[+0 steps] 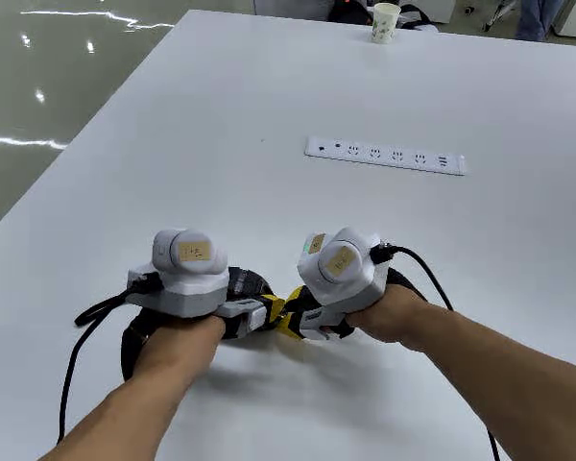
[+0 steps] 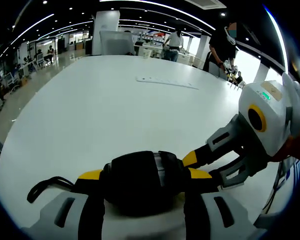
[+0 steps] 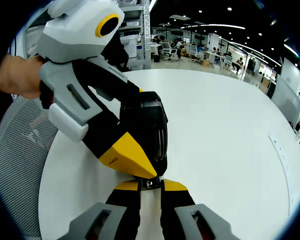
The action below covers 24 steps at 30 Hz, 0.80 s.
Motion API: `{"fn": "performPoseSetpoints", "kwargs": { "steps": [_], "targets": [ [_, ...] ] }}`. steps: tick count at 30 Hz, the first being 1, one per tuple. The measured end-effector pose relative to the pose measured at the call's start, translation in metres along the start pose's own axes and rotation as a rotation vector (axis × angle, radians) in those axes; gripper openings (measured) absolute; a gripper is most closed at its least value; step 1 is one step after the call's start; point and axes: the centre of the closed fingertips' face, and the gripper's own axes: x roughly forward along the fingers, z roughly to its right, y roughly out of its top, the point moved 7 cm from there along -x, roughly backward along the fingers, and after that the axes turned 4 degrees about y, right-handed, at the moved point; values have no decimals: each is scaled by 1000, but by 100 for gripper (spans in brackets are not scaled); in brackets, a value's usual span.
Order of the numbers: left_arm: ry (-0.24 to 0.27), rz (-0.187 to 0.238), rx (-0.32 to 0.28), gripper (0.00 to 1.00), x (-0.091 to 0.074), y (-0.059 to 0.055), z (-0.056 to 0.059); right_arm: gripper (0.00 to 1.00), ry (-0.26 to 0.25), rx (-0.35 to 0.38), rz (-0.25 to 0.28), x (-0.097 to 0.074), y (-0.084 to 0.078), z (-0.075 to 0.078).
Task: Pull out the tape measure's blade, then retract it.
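The tape measure (image 2: pixel 142 182) is sitting low on the white table (image 1: pixel 250 115), near its front edge, between your two grippers. Your left gripper (image 1: pixel 267 309) is pinching the black case from both sides: in the left gripper view the yellow tips are pressing against its flanks. A black loop (image 2: pixel 46 186) is lying on the table just beside the case.

Your right gripper (image 3: pixel 151 186) is coming in from the other side, with its jaws drawn close together on the small metal hook (image 3: pixel 150 182) at the case's mouth. The hook is sitting right against the case, and the yellow tip of your left gripper is lying just over it — the two grippers are almost touching there.

Your hands are holding both grippers, and a dark cable (image 1: pixel 75 357) is trailing back from the left one. Well beyond them a white power strip (image 1: pixel 384 156) is lying flat, and a paper cup (image 1: pixel 385 22) is standing at the far edge.
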Motion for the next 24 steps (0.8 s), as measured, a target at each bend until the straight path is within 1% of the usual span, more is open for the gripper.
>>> {"fn": "performPoseSetpoints", "kwargs": {
  "steps": [4,11,15,18,24],
  "targets": [
    [-4,-4,2,60,0,0,0,12,2,-3,-5,0,1,0],
    [-7,-25,-3,61,1,1,1,12,3,-18,-22,0,2,0],
    [-9,-28,-5,62,0,2,1,14,-2,-23,-23,-1,3,1],
    [-13,-33,-7,61,0,2,1,15,8,-16,-22,-1,2,0],
    [-22,-34,14,61,-1,5,1,19,3,-13,-24,-5,1,-1]
  ]
}}
